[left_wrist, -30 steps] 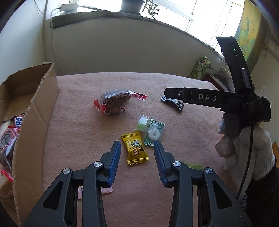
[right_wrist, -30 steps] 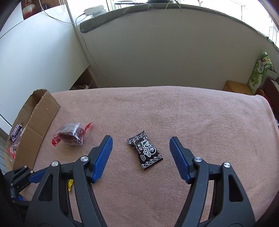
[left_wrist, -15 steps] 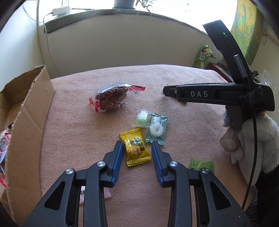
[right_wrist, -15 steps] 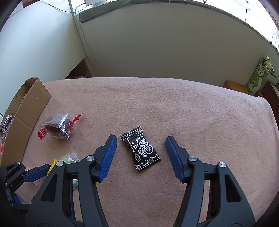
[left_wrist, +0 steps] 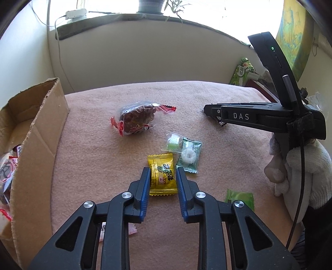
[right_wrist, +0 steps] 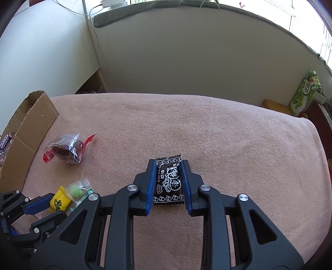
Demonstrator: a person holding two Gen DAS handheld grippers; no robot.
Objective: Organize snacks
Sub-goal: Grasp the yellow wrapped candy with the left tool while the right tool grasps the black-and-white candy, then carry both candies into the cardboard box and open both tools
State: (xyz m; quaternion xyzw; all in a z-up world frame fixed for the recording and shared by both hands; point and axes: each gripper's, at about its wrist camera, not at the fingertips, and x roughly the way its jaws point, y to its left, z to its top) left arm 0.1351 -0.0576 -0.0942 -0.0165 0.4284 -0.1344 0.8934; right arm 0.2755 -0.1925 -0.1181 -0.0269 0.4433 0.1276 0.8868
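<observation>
While both sets of jaws are closing, left gripper pads flank yellow candy on pink blanket, right gripper pads touching black candy, cardboard box at left.

Home room: blanket-covered table, windowsill plant, wall painting.

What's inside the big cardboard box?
The cardboard box holds wrapped snacks with red, white and dark wrappers, piled at its left edge. Its tall front wall hides the rest, so how many there are cannot be told.
</observation>
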